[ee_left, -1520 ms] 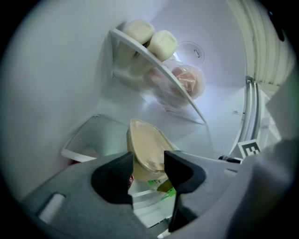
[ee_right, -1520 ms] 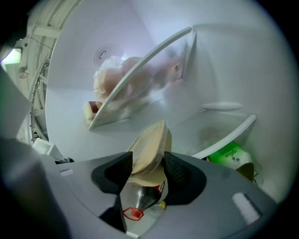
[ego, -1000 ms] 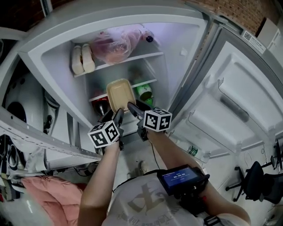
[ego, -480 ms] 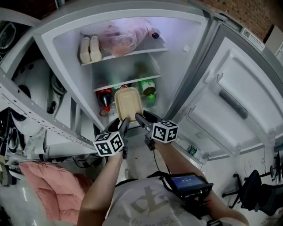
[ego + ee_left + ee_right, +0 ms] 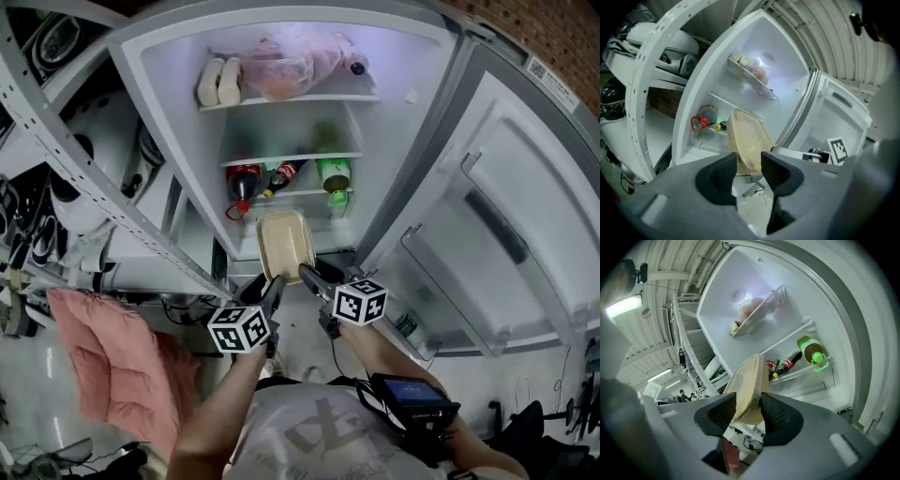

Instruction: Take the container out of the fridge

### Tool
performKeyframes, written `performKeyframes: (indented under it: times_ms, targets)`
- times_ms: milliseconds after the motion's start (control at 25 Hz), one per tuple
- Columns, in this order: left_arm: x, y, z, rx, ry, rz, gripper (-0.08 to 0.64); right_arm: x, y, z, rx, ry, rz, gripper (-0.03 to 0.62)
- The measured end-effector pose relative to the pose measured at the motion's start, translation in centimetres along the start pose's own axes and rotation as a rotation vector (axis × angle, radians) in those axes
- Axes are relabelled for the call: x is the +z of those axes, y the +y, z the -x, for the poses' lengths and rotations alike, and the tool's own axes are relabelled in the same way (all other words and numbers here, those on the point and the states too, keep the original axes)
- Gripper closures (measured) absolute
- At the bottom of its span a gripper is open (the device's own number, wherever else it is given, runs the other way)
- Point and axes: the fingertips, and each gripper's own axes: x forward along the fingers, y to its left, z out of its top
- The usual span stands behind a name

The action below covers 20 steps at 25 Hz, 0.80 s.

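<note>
Nearest to the camera, the person's two forearms reach forward, and each hand carries a claw. The left claw [image 5: 749,160] pinches the near end of the container [image 5: 285,242] on its left side. Its jaws have just been closing, and the rim sits between them. The right claw [image 5: 748,405] pinches the same near end on the right side, with both pads against the rim. The container is a pale beige, shallow box (what is inside I cannot tell). It hangs between the two claws, outside the fridge [image 5: 403,150], just in front of the open compartment. The fridge door [image 5: 511,220] stands open at the right. Behind the container, on the bottle shelf, a cola bottle [image 5: 242,181] lies at the left end, a dark bottle [image 5: 283,172] in the middle and a green bottle [image 5: 334,174] at the right end. Farther, on the top shelf, two pale packs [image 5: 218,84] stand at the left end, beside a pink bag [image 5: 291,64].
</note>
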Motion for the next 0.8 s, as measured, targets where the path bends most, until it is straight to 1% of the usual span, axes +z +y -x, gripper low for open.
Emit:
performKeyframes:
  times_ms: [200, 360, 560, 800]
  targets:
    - [-3.3, -0.6, 3.2, 0.062, -0.021, 0.031, 0.4, -2.9, 1.9, 1.7, 0.053, 0.057, 0.029, 0.419]
    - [-5.5, -1.3, 5.9, 0.097, -0.036, 0.047, 0.4, -5.0, 3.7, 3.2, 0.089, 0.089, 0.048, 0.419]
    - [-7.5, -1.3, 9.7, 0.152, -0.06, 0.067, 0.408, -7.8, 6.5, 4.2, 0.141, 0.134, 0.068, 0.42]
    - [-9.4, -0.2, 14.3, 0.209, -0.076, 0.091, 0.42, -11.3, 10.2, 4.5, 0.196, 0.197, 0.084, 0.422]
